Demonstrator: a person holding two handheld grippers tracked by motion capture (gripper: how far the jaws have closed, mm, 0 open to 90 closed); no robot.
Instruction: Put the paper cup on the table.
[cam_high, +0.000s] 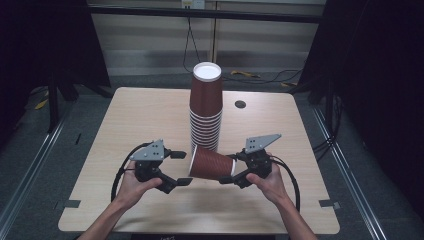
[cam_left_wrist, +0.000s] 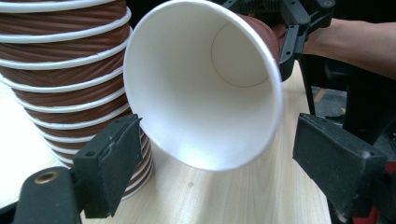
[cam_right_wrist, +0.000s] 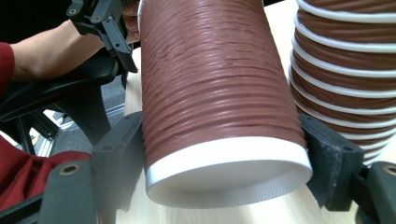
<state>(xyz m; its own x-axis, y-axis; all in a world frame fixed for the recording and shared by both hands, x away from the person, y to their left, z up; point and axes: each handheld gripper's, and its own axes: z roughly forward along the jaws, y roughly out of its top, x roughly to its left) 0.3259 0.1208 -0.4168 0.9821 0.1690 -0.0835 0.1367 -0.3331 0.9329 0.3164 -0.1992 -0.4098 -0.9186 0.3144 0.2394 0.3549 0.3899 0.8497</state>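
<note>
Brown ribbed paper is what my right gripper (cam_high: 231, 171) has between its pads: a single paper cup (cam_high: 212, 163), held lying on its side by the base end, its white mouth turned toward my left gripper (cam_high: 181, 168) and its wall just beside the foot of the cup stack (cam_high: 205, 109) on the table (cam_high: 135, 115). I judge the cup very light and easily crushed; the ridged sleeve gives grip, but the wall will dent under a hard squeeze, so the stiffer rolled rim or the base ring is the place to hold it. My left jaws stand open on either side of the cup's mouth, not pressing on it as far as I can see. The left gripper view looks straight into the white inside down to the round bottom. The right gripper view shows instead the pads bearing on both sides of the ribbed wall near the white base band, and the stacked rims close at its right.
</note>
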